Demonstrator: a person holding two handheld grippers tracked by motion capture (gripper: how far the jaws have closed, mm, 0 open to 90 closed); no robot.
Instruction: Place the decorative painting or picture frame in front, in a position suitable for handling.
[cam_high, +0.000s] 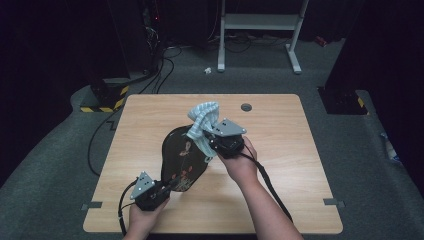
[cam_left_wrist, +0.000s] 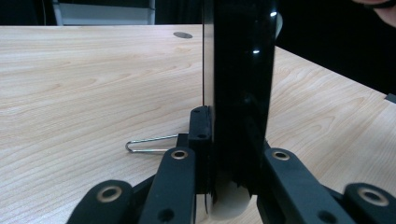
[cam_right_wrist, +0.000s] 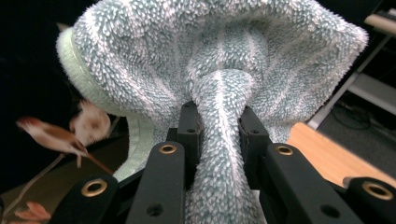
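Towel (cam_high: 204, 116), teal and white terry, bunched into a rope and pinched between the jaws of the right gripper (cam_high: 216, 141), the rest billowing above and beyond them, over the middle of the table (cam_high: 280, 125). Held up off the wood, just over the top edge of a dark tray (cam_high: 184, 157) painted with a bird and blossoms. Clamped tight in the right gripper view (cam_right_wrist: 219, 135), cloth squeezed thin where the jaws meet it, flaring wide past them; probably gripped that way so a wad of pile can be pressed and dragged across the glossy face.

Tray stood tilted, low end toward the person, nipped at its near edge by the left gripper (cam_high: 159, 192). Seen edge-on in the left gripper view (cam_left_wrist: 238, 88) as a black shiny slab rising between closed jaws, likely braced so the surface faces the cloth and does not slide under pressure. Thin wire clip (cam_left_wrist: 149, 144) lying flat on the wood just beside those jaws, apparently not part of the work.

Judged as wiping about to begin or under way at the upper rim.
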